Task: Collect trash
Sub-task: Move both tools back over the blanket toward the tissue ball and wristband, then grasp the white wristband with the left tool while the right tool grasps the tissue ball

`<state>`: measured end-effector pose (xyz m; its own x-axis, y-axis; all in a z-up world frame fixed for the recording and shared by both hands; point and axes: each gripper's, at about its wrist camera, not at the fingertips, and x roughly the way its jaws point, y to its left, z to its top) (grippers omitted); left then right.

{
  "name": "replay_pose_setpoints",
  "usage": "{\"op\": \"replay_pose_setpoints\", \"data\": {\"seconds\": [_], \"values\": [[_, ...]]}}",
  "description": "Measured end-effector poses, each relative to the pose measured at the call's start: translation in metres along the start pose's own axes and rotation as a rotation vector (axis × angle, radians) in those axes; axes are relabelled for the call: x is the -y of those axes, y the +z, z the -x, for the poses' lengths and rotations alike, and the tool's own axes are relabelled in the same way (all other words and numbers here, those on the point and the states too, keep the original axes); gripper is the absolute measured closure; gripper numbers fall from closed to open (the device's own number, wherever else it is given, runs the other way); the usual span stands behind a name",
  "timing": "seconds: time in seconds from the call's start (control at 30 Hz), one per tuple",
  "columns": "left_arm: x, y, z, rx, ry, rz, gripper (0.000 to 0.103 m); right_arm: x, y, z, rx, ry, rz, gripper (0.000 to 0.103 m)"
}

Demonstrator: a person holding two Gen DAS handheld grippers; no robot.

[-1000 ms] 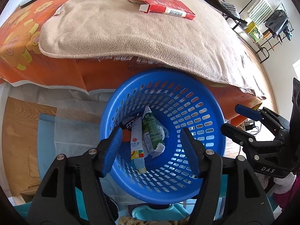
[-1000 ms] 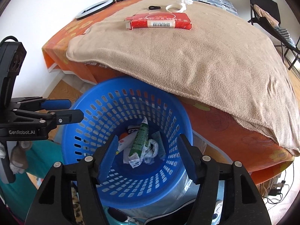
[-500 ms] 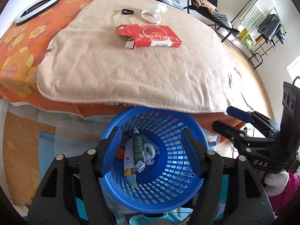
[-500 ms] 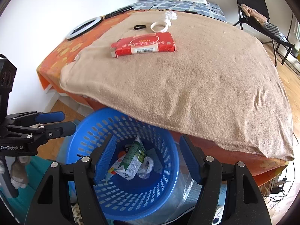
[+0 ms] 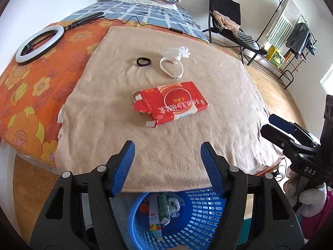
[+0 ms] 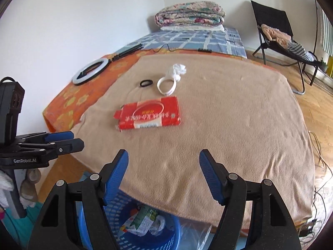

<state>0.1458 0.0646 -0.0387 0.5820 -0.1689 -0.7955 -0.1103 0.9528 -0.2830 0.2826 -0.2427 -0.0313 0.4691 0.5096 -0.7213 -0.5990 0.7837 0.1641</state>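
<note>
A blue perforated basket (image 5: 187,218) was seen below the bed's edge, holding a green carton (image 5: 162,208), crumpled white wrappers (image 5: 173,205) and a printed packet. A red cardboard box (image 5: 169,102) with an opened end flap lay on the beige blanket (image 5: 187,145), near a white wristband (image 5: 171,67), a black hair tie (image 5: 143,62) and a tissue wad (image 5: 184,52). Both the left gripper (image 5: 167,162) and right gripper (image 6: 163,170) were held wide apart and empty. "DAS" was read only in the left view, "GenRobot.AI" only in the right. The box's print could not be read.
</note>
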Motion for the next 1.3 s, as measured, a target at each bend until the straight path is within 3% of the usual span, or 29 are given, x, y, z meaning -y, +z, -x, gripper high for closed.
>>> {"op": "replay_pose_setpoints", "data": {"seconds": [0.3, 0.7, 0.9, 0.97, 1.13, 1.2, 1.3], "values": [[0.001, 0.042, -0.030, 0.003, -0.015, 0.008, 0.036, 0.020, 0.058, -0.016, 0.085, -0.005, -0.025, 0.030], [0.004, 0.093, -0.086, -0.018, -0.050, 0.047, 0.036, 0.051, 0.115, -0.074, 0.049, 0.049, -0.126, 0.030], [0.001, 0.115, -0.117, -0.021, -0.038, 0.059, 0.043, 0.058, 0.136, -0.110, 0.014, 0.108, -0.174, 0.030], [0.000, 0.120, -0.130, -0.037, -0.036, 0.056, 0.053, 0.058, 0.142, -0.121, 0.002, 0.120, -0.175, 0.030], [-0.002, 0.127, -0.155, -0.060, -0.043, 0.064, 0.054, 0.064, 0.153, -0.146, -0.021, 0.154, -0.217, 0.030], [-0.003, 0.129, -0.163, -0.068, -0.040, 0.066, 0.060, 0.068, 0.156, -0.155, -0.025, 0.168, -0.237, 0.030], [-0.007, 0.132, -0.173, -0.071, -0.028, 0.070, 0.062, 0.072, 0.159, -0.169, -0.039, 0.195, -0.274, 0.030]]}}
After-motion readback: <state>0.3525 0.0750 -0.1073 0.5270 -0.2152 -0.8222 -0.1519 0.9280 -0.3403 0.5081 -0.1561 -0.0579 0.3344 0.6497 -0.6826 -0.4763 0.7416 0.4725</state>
